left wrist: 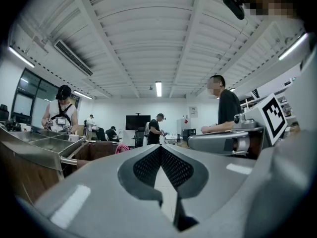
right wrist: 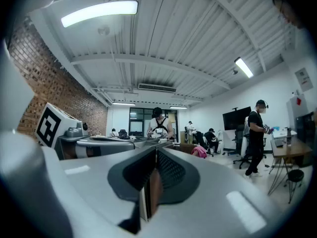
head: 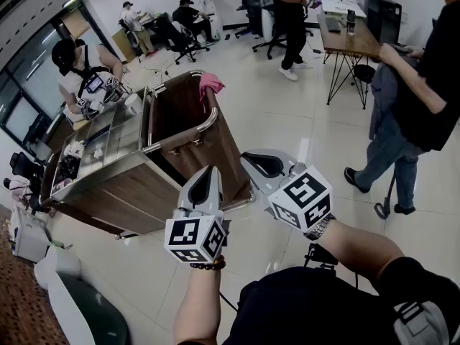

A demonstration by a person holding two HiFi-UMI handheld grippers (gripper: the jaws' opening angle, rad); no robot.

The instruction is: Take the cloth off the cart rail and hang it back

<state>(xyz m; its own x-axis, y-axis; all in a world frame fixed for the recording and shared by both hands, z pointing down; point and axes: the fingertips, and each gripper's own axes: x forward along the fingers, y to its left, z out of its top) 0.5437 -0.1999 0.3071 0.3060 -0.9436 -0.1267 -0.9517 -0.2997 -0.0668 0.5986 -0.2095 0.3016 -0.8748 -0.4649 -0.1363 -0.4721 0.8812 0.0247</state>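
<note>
Open office with a glossy pale tile floor (head: pixel 287 113).
Black office chairs (head: pixel 253 6) stand left of the wooden desk (head: pixel 352 40).

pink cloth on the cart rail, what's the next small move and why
Probably move the left hand-held gripper forward toward the pink cloth and open it: the cloth hangs on the cart rail, well beyond the shut, empty gripper.

Pink cloth (head: pixel 210 83) hangs bunched, seemingly draped over the cart rail (head: pixel 208 123) at its far corner.
</note>
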